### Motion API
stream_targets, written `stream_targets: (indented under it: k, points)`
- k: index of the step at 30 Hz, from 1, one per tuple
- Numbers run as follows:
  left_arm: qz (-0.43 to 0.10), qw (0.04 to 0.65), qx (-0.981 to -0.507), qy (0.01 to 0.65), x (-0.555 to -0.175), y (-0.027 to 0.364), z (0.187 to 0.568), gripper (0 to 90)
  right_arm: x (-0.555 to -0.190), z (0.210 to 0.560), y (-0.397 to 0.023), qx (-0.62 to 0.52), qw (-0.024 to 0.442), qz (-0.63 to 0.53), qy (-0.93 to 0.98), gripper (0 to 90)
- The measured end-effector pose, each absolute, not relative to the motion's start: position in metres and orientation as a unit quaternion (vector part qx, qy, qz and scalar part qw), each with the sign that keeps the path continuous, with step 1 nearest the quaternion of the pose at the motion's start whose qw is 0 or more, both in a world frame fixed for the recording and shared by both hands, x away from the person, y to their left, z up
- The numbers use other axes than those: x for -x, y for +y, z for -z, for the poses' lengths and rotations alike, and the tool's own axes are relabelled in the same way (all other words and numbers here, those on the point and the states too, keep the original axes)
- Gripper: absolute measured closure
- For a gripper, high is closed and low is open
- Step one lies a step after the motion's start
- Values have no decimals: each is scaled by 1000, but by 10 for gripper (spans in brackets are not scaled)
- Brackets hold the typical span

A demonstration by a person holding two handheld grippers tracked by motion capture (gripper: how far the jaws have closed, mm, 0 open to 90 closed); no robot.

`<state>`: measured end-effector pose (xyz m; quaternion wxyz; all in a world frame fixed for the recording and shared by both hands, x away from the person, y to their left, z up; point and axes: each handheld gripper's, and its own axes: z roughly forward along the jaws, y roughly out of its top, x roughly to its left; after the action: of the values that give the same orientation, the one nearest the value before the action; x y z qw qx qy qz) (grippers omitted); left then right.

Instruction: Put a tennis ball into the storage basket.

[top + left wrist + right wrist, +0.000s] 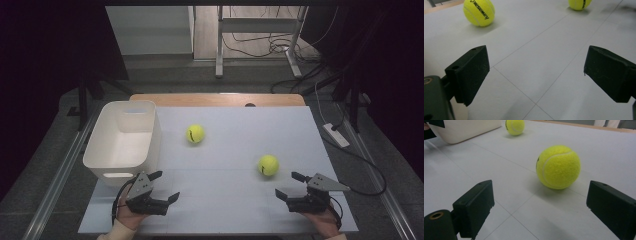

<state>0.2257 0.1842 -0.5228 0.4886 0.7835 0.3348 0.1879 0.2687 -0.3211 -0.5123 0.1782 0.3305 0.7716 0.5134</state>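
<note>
Yellow ball (558, 166) sat just ahead of my right gripper (292, 186), fingers wide to take it; my left gripper (166, 186) waited, fingers wide, empty.

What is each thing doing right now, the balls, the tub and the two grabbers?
Far ball: resting on the table, untouched.
Near ball: resting on the table, just ahead of the right gripper.
White tub: upright, empty.
Left gripper: jaws open, holding nothing.
Right gripper: jaws open, holding nothing.
</note>
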Motion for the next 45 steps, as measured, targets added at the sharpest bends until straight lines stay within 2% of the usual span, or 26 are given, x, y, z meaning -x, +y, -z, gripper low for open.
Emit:
stream_targets:
  k: [45]
  points:
    - [-186, 488, -783, 338, -225, 175, 506, 79, -266, 510, -314, -330, 182, -510, 774, 84]
